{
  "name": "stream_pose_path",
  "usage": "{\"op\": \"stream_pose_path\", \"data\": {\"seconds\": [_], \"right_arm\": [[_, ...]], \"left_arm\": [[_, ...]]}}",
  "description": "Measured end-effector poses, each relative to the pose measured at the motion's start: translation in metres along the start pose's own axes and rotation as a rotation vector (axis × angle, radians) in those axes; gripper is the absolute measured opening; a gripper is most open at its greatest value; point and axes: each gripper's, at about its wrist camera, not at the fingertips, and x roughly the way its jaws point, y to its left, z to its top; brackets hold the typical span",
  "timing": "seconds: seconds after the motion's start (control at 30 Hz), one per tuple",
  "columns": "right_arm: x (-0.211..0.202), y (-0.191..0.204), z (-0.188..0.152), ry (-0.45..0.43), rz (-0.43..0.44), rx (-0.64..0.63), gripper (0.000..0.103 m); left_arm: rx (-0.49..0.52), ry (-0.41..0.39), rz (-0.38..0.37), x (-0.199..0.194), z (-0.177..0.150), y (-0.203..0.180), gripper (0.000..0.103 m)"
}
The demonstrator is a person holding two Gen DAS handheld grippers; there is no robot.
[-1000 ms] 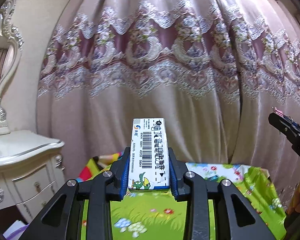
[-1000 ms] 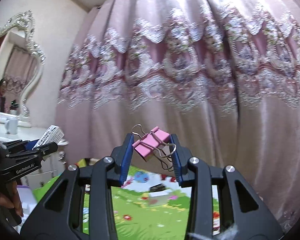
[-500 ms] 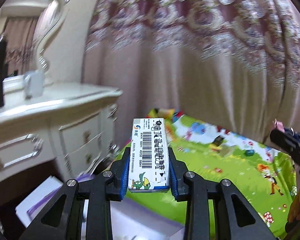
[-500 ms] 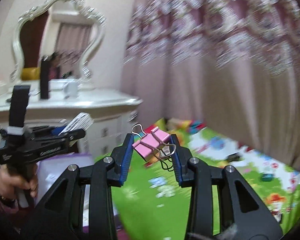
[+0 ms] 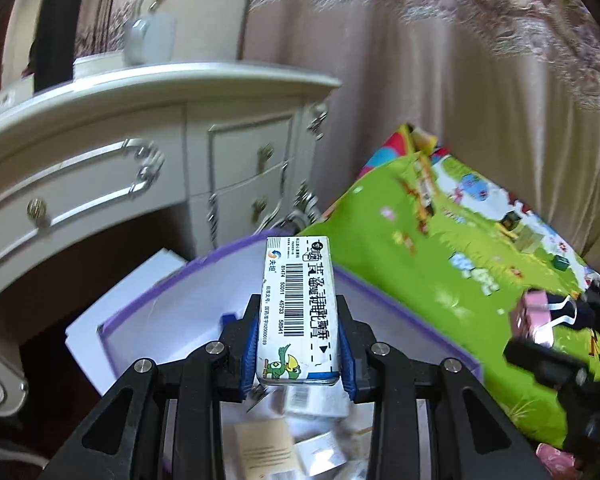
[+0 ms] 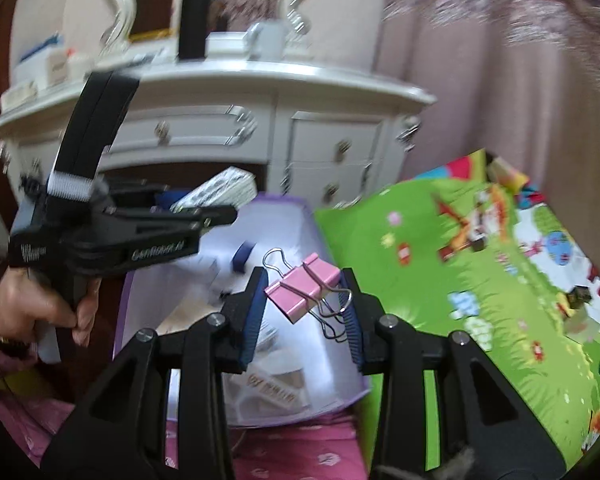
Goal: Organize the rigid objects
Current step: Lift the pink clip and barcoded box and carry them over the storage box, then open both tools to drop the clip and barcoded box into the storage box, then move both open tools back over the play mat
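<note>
Left gripper [image 5: 298, 344]: jaws narrowed onto a small white carton [image 5: 298, 308] with a barcode and a green cartoon bird, blue pads bearing on its two long side faces, most of its length standing out past the fingertips. Right gripper [image 6: 306, 316]: jaws drawn in on a pink binder clip [image 6: 304, 292], held skewed, one wire handle sticking up to the left and the other looping down by the right pad. Both tools point down toward a white box with a purple rim [image 5: 172, 300]; loose packets and cards lie inside it. The box sits on the floor in front of a cream dresser [image 5: 148, 168], beside a green play mat [image 5: 480, 248]. Risk 1: the carton is held near its base only, so if its far end strikes the rim or the contents, it is likely to pivot or slide out between the pads. Risk 2: the clip is gripped on a slant; whether the pads sit on its body or on a wire handle is not clear through the blur, and a hold on the wire may let it rotate and drop short of the box, onto the mat or the pink fabric [image 6: 300, 456] at the near edge. Risk 3: the grippers are close together over one opening, and the right one shows at the edge of the left view, so they may knock each other.
</note>
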Motion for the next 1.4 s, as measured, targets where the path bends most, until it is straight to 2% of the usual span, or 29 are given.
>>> {"op": "stream_pose_path", "data": {"seconds": [0.17, 0.4, 0.47, 0.5, 0.53, 0.57, 0.63, 0.7, 0.8, 0.9, 0.93, 1.0, 1.1, 1.13, 1.23, 1.33, 1.4], "right_arm": [[0.031, 0.022, -0.009, 0.091, 0.080, -0.051, 0.041], [0.056, 0.032, -0.021, 0.164, 0.198, -0.030, 0.041], [0.056, 0.032, -0.024, 0.161, 0.238, -0.013, 0.043], [0.057, 0.030, -0.025, 0.165, 0.258, -0.003, 0.052], [0.057, 0.028, -0.027, 0.166, 0.259, 0.006, 0.059], [0.056, 0.022, -0.029, 0.159, 0.250, 0.021, 0.070], [0.048, 0.006, -0.031, 0.135, 0.239, 0.060, 0.075], [0.036, -0.021, -0.035, 0.109, 0.198, 0.122, 0.077], [0.009, -0.085, -0.054, 0.071, 0.049, 0.266, 0.084], [-0.024, -0.173, -0.101, 0.080, -0.180, 0.480, 0.087], [-0.035, -0.200, -0.118, 0.090, -0.240, 0.551, 0.087], [-0.056, -0.254, -0.150, 0.099, -0.341, 0.703, 0.087], [-0.097, -0.335, -0.207, 0.096, -0.493, 0.978, 0.087], [-0.108, -0.350, -0.221, 0.082, -0.522, 1.036, 0.087], [-0.134, -0.377, -0.249, 0.041, -0.582, 1.109, 0.087], [-0.139, -0.390, -0.264, 0.052, -0.604, 1.124, 0.087], [-0.138, -0.404, -0.275, 0.072, -0.605, 1.161, 0.087]], "left_arm": [[-0.036, 0.065, 0.057, 0.017, -0.008, 0.021, 0.034], [-0.065, 0.188, 0.147, 0.040, -0.016, 0.035, 0.035], [-0.052, 0.238, 0.196, 0.049, -0.018, 0.034, 0.047], [-0.048, 0.261, 0.223, 0.053, -0.019, 0.033, 0.067], [-0.052, 0.288, 0.264, 0.058, -0.020, 0.031, 0.081], [-0.057, 0.293, 0.287, 0.060, -0.021, 0.029, 0.084], [-0.060, 0.293, 0.300, 0.063, -0.018, 0.022, 0.085], [-0.044, 0.300, 0.257, 0.066, -0.009, 0.003, 0.085], [0.054, 0.293, 0.131, 0.076, 0.012, -0.056, 0.086], [0.185, 0.258, -0.034, 0.090, 0.026, -0.136, 0.091], [0.250, 0.244, -0.122, 0.099, 0.028, -0.174, 0.093], [0.373, 0.236, -0.258, 0.121, 0.030, -0.237, 0.094], [0.554, 0.221, -0.402, 0.154, 0.035, -0.327, 0.094], [0.621, 0.224, -0.441, 0.171, 0.039, -0.360, 0.094], [0.760, 0.224, -0.500, 0.209, 0.051, -0.435, 0.094], [0.825, 0.227, -0.489, 0.247, 0.064, -0.491, 0.094], [0.843, 0.223, -0.488, 0.264, 0.067, -0.514, 0.094]]}}
